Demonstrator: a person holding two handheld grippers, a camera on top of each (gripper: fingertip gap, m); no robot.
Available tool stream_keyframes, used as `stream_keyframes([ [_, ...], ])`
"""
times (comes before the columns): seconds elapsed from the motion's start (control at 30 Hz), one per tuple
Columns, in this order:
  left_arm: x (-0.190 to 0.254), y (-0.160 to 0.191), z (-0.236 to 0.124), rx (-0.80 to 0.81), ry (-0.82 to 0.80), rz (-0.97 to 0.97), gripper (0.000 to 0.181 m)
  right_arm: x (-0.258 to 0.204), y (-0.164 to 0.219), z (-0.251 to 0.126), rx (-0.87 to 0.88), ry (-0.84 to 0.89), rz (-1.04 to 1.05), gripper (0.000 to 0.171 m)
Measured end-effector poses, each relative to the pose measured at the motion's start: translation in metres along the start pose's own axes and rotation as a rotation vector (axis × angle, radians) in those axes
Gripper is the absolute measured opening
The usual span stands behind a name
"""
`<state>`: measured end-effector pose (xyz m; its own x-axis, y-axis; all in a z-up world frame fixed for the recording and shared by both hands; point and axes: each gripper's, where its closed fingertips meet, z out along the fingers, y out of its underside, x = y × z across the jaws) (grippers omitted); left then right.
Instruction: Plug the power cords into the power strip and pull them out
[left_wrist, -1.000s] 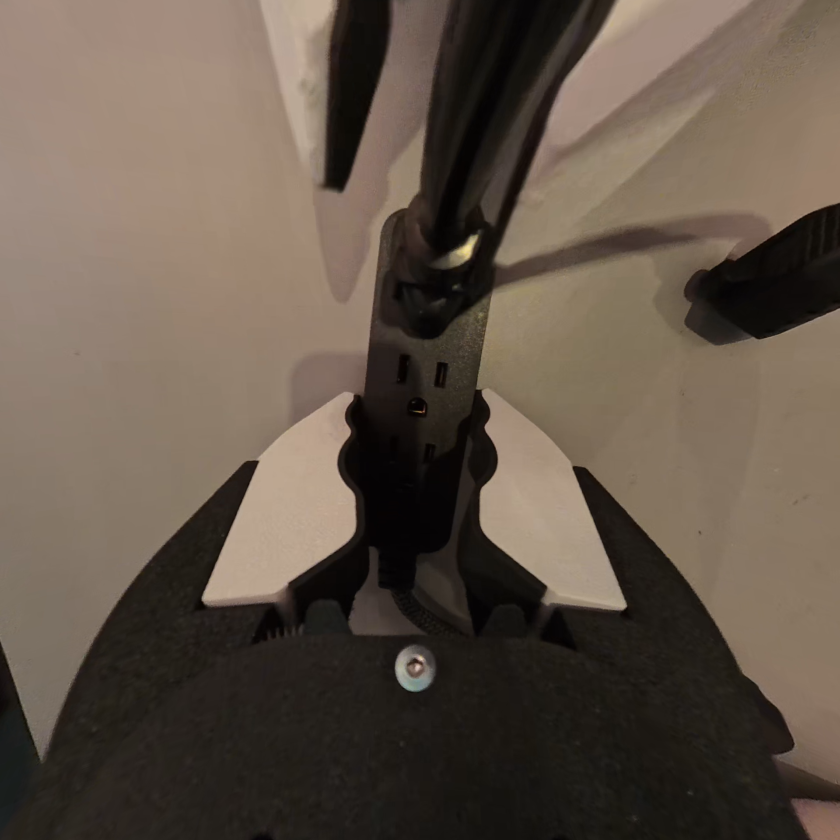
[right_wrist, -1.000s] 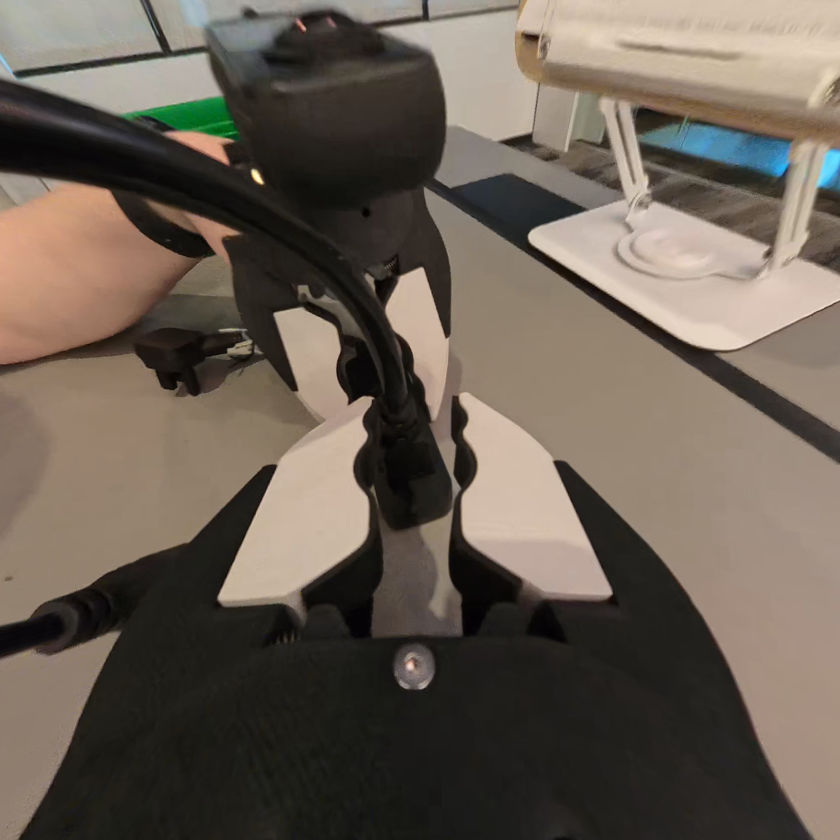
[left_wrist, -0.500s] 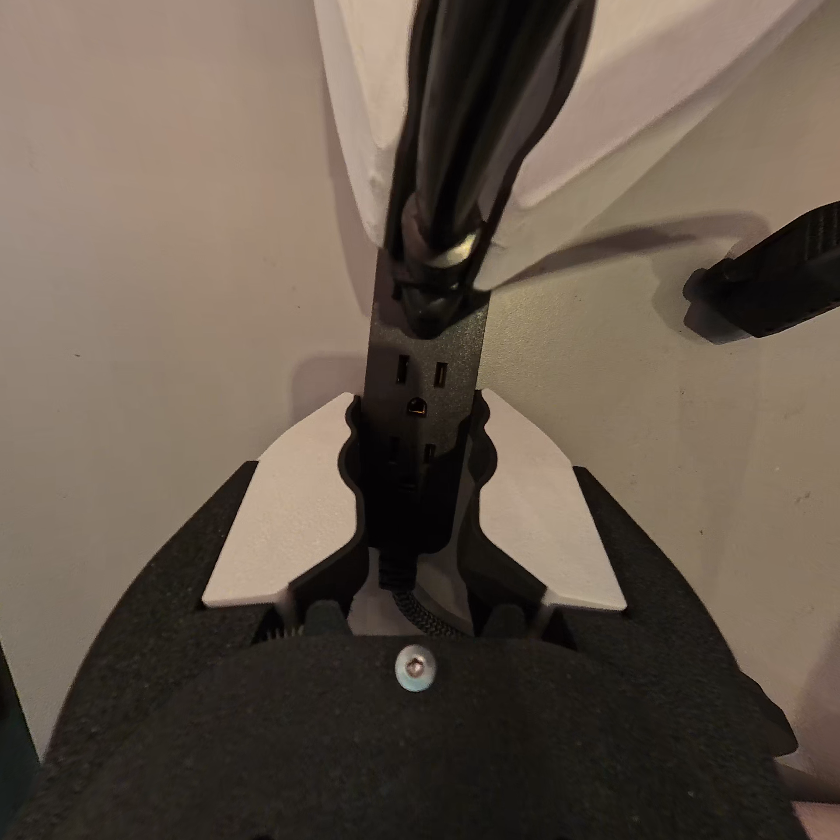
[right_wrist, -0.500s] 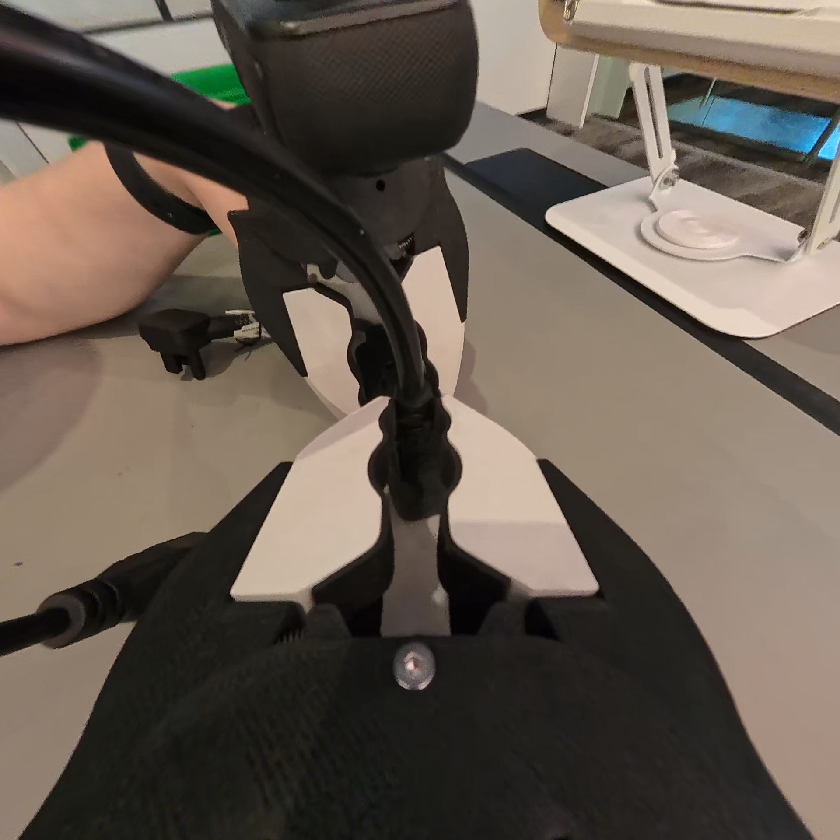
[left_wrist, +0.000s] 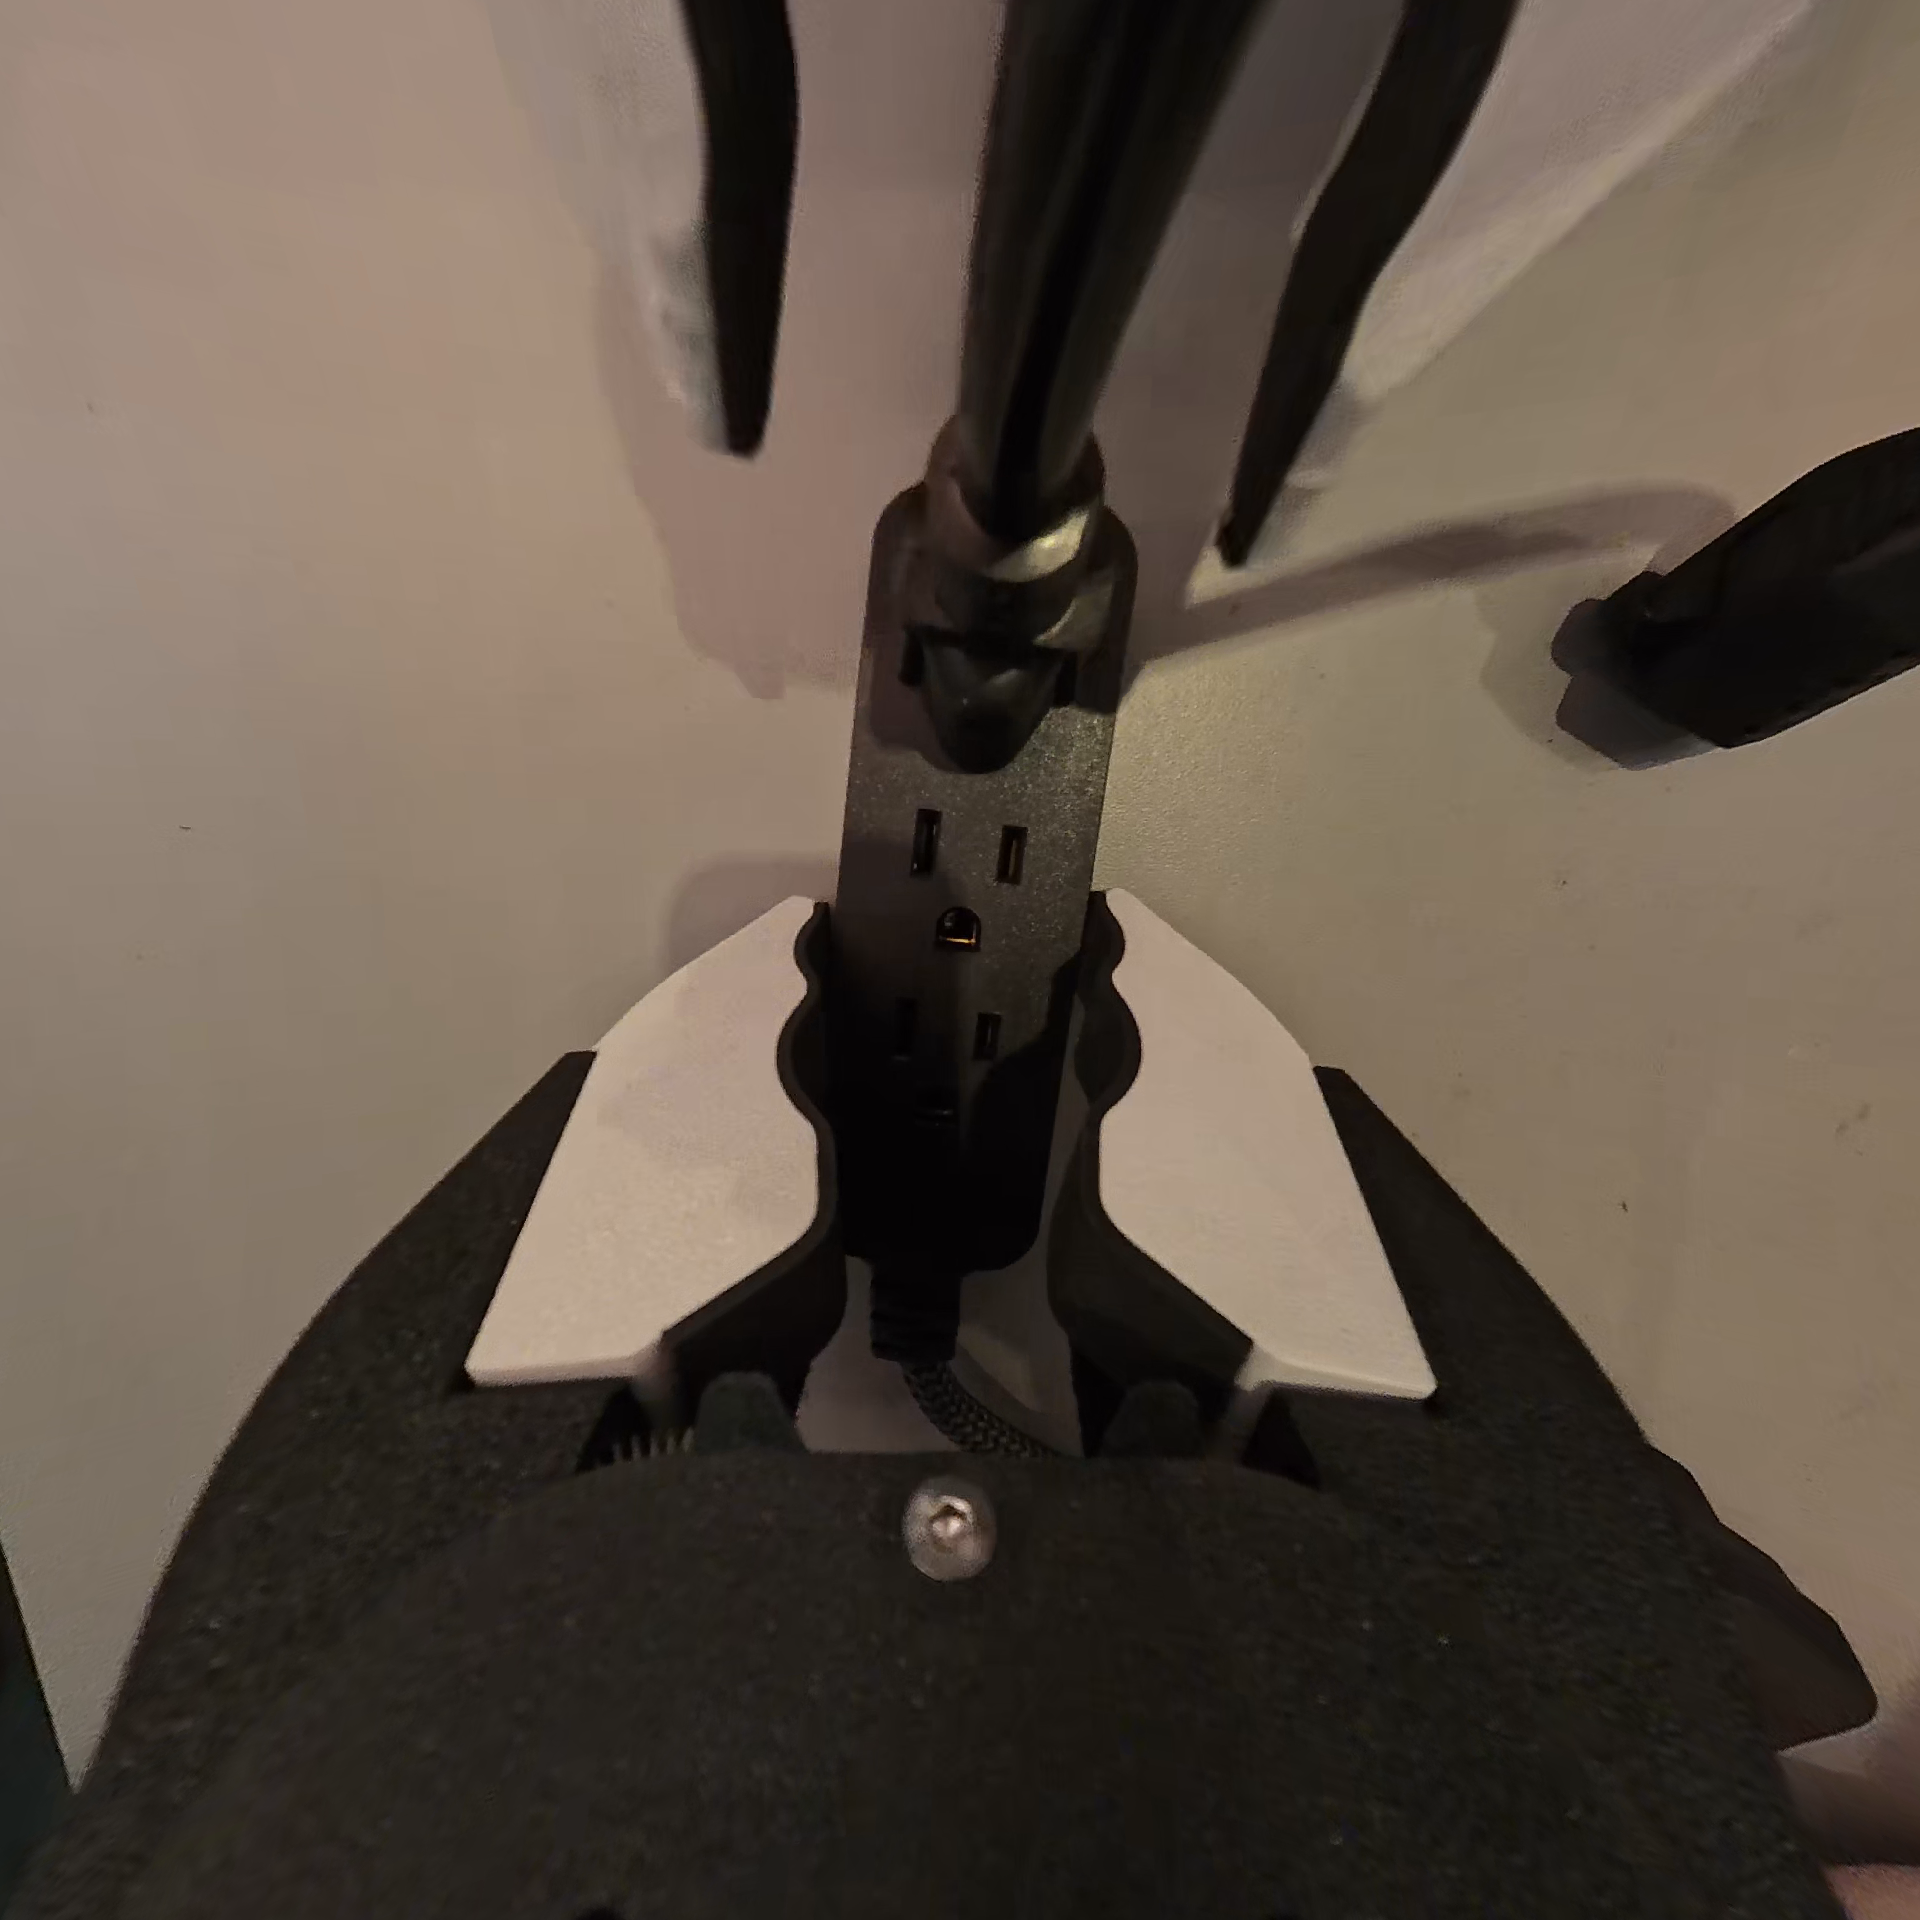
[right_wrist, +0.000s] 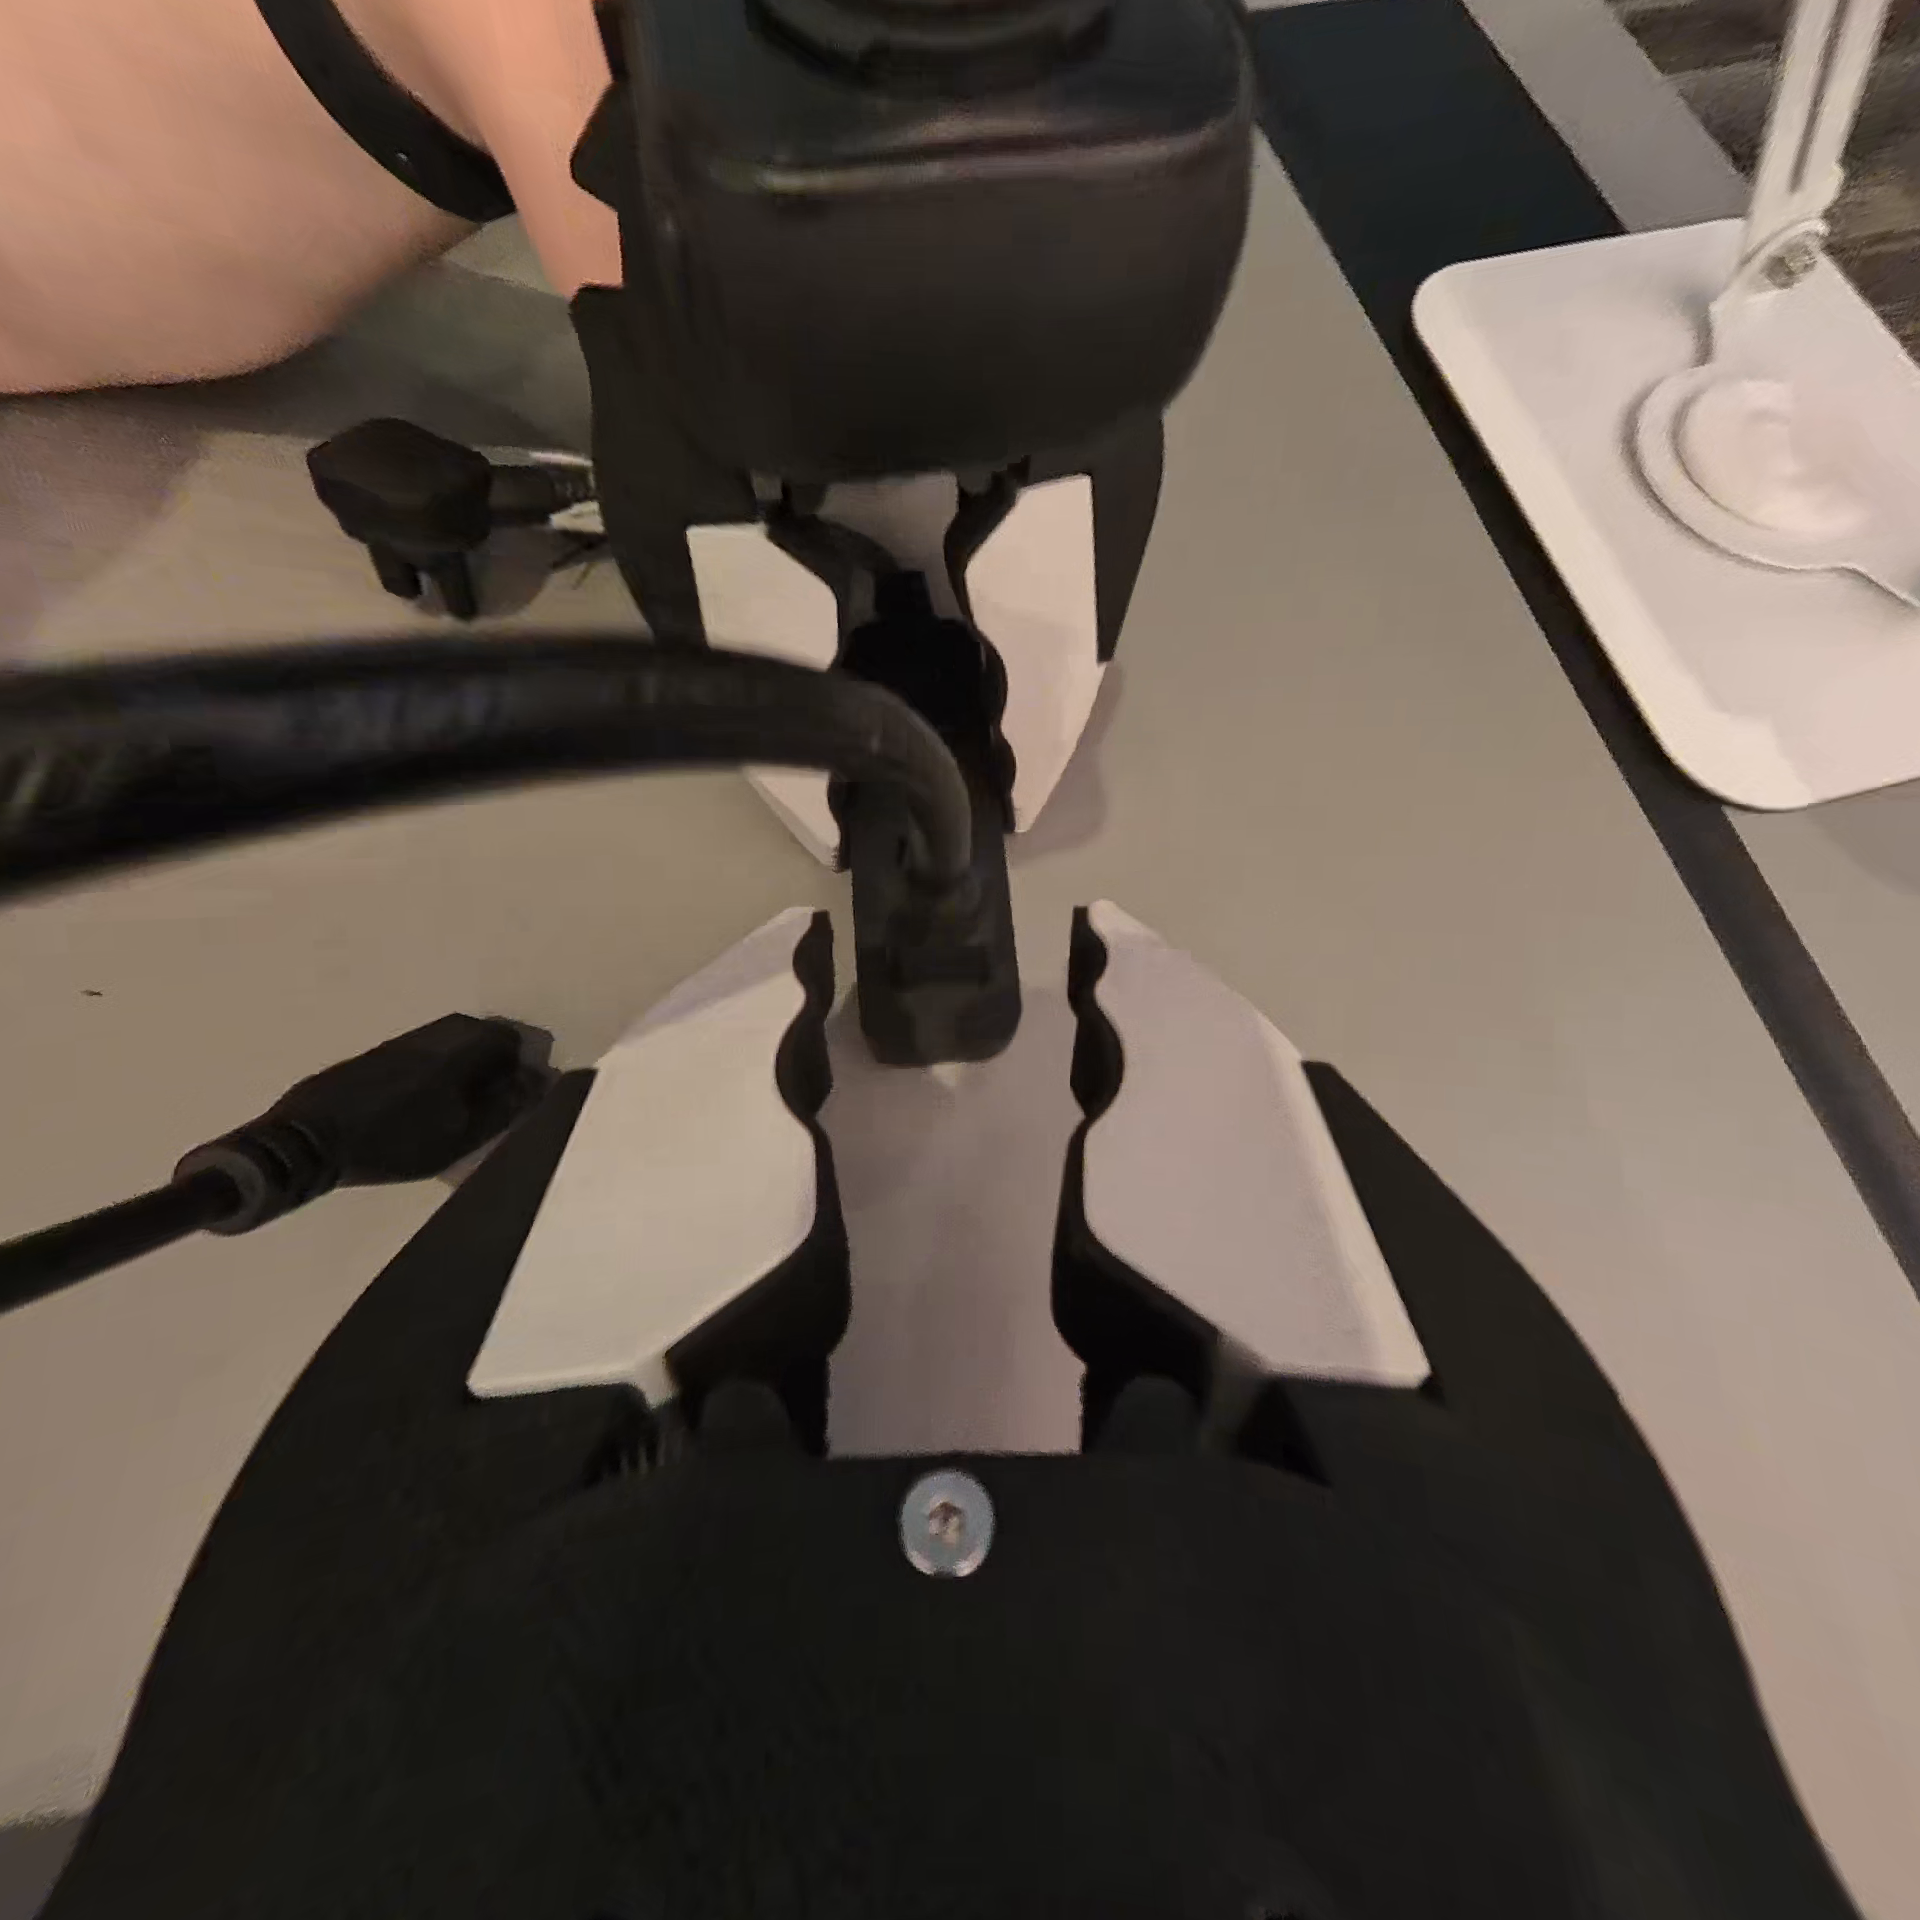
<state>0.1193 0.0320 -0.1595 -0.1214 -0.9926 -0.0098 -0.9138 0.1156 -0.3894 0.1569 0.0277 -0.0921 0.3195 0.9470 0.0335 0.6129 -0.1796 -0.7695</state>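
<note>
My left gripper (left_wrist: 961, 914) is shut on the black power strip (left_wrist: 977, 790), which lies on the grey table and points away from me. A black plug (left_wrist: 987, 675) sits in the strip's far outlet, and its thick cord (left_wrist: 1060, 260) rises from it. The two nearer outlets are empty. My right gripper (right_wrist: 951, 920) is open, with its fingers (left_wrist: 743, 260) apart on either side of that plug (right_wrist: 935, 997) and not touching it. The cord (right_wrist: 416, 727) bends off to the left. The left gripper's fingers (right_wrist: 1039, 644) face me just beyond the plug.
A loose black plug (right_wrist: 395, 1101) on a thin cord lies by my right gripper's left finger, and it also shows in the left wrist view (left_wrist: 1766, 623). Another black plug (right_wrist: 416, 499) lies farther left, near a person's forearm (right_wrist: 208, 187). A white stand base (right_wrist: 1662, 468) sits at the right. Tip to tip, the grippers are about 8 cm apart.
My right gripper was shut on the plug half a second ago and has now opened and let it go. The plug stays in the strip. My left gripper has not moved.
</note>
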Motion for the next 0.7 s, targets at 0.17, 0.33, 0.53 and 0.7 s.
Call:
stream_keyframes([
  [0.17,0.0,0.0,0.0,0.006,0.003,0.001,0.046,-0.001,0.013,0.014,-0.238,-0.06,-0.041,0.026],
  [0.33,0.0,0.0,0.0,0.007,0.002,0.002,0.046,-0.002,0.026,0.024,-0.402,-0.04,-0.07,0.027],
  [0.53,0.002,0.001,0.0,-0.011,0.001,0.003,0.046,-0.006,0.024,0.026,-0.298,-0.023,-0.013,0.024],
  [0.7,0.002,0.001,0.0,-0.01,0.001,0.003,0.046,-0.007,0.016,0.029,-0.179,-0.029,0.043,0.027],
])
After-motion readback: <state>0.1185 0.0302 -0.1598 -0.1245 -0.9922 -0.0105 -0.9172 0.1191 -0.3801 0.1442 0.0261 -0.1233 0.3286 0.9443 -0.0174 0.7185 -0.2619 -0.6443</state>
